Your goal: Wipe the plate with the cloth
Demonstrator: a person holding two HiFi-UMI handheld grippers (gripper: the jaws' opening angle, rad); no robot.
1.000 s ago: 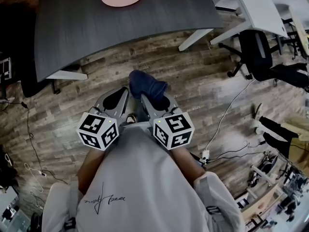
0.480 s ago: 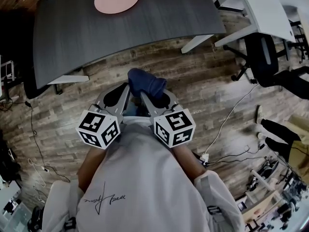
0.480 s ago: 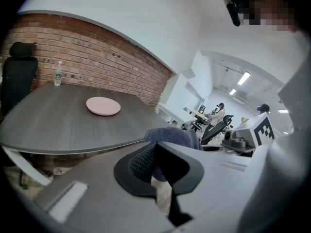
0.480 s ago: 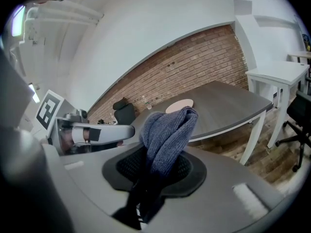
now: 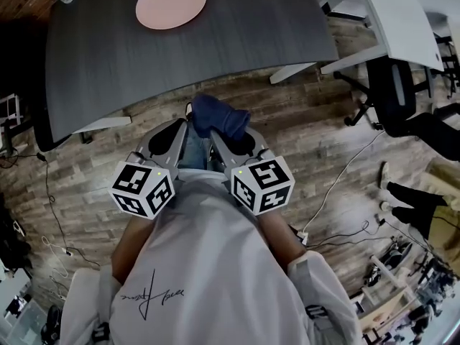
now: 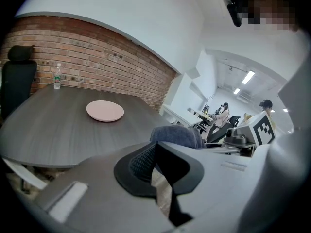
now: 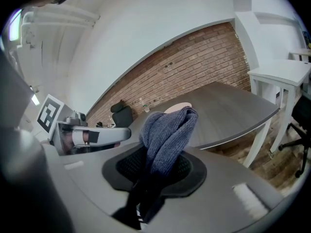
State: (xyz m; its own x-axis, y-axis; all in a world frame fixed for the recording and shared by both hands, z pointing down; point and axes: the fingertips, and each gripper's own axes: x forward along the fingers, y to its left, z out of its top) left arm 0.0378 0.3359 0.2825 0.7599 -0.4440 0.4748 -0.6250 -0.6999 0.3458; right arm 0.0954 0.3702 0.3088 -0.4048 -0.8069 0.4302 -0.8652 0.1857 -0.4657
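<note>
blue knitted cloth (image 7: 167, 130): clamped between right gripper (image 7: 159, 165) jaws, poking past them
left gripper (image 6: 154, 161): jaws together, empty, beside cloth
round pink plate (image 5: 171, 2): on grey table (image 5: 251, 27), well ahead

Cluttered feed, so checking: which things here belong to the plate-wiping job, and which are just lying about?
Job: pink plate on the grey table; blue cloth clamped in the right hand-held gripper; left hand-held gripper, shut and empty.
Lying about: water bottle, black office chair, white desk.
</note>
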